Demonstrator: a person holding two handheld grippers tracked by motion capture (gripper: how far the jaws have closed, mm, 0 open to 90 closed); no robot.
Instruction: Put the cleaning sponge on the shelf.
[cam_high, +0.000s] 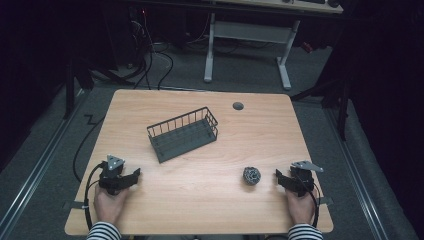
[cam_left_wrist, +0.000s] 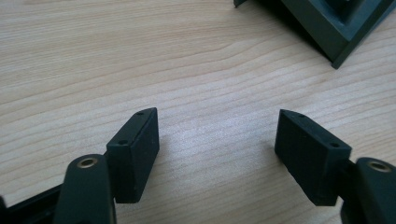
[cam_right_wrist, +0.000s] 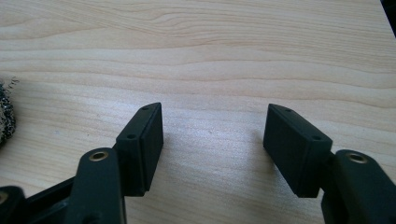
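Now both my grippers rest wide open, left gripper (cam_high: 131, 178) and right gripper (cam_high: 280, 178); I'd guess the right one should slide slowly around the round grey wire scrubber ball (cam_high: 251, 175), then squeeze softly; the dark wire basket (cam_high: 183, 134) waits far left.

high view: above your side, looks forward and down on whole table (cam_high: 200, 200) | gripper views: very near, along each jaw pair | shared: the wood top

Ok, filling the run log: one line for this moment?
left gripper: open, empty | right gripper: open, empty | steel wool ball: on table | wire basket: empty
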